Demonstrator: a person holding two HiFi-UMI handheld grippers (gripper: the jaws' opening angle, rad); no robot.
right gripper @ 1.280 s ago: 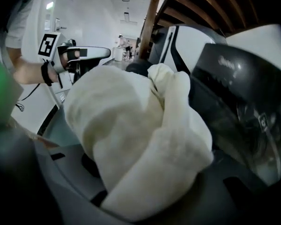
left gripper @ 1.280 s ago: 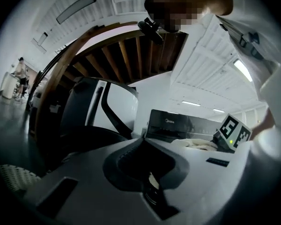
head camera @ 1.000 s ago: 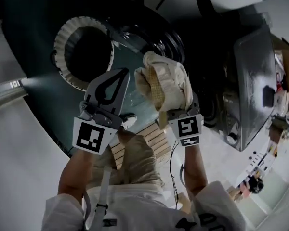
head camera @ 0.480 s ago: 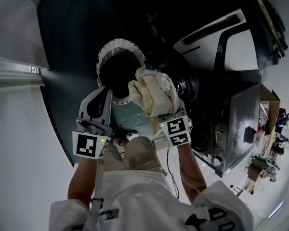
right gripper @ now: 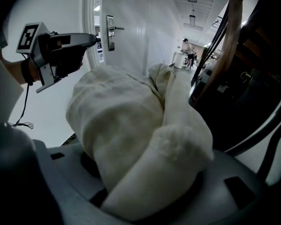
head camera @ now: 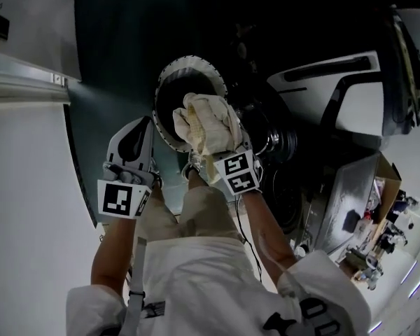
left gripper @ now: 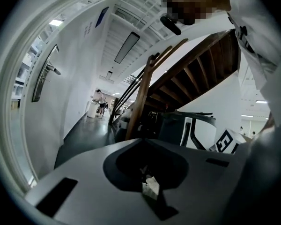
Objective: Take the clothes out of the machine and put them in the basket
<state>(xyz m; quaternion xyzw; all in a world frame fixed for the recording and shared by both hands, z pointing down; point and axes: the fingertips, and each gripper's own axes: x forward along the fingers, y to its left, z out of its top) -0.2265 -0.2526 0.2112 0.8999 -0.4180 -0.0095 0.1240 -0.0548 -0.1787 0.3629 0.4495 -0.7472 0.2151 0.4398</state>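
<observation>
Right gripper [right gripper: 145, 191], bottom of frame: jaws clamped on cream cloth bundle [right gripper: 131, 125], which fills the centre. Upper left: left gripper [right gripper: 82, 41] with marker cube, held in a hand. Top centre: white door [right gripper: 124, 22], lever handle. Distant person [right gripper: 187, 48], right of top centre.

cloth [head camera: 206, 121]: cream, one patch with a fine grid weave
basket [head camera: 175, 65]: white ribbed rim, dark inside
left tool [head camera: 144, 123]: grey, with a black hollow; its cube has a black-and-white square marker
right tool [head camera: 220, 152]: grey; white cube with black square marks
floor [head camera: 126, 33]: dark teal
wall [head camera: 28, 208]: white
trousers [head camera: 203, 212]: beige
sleeve [head camera: 91, 306]: white
</observation>
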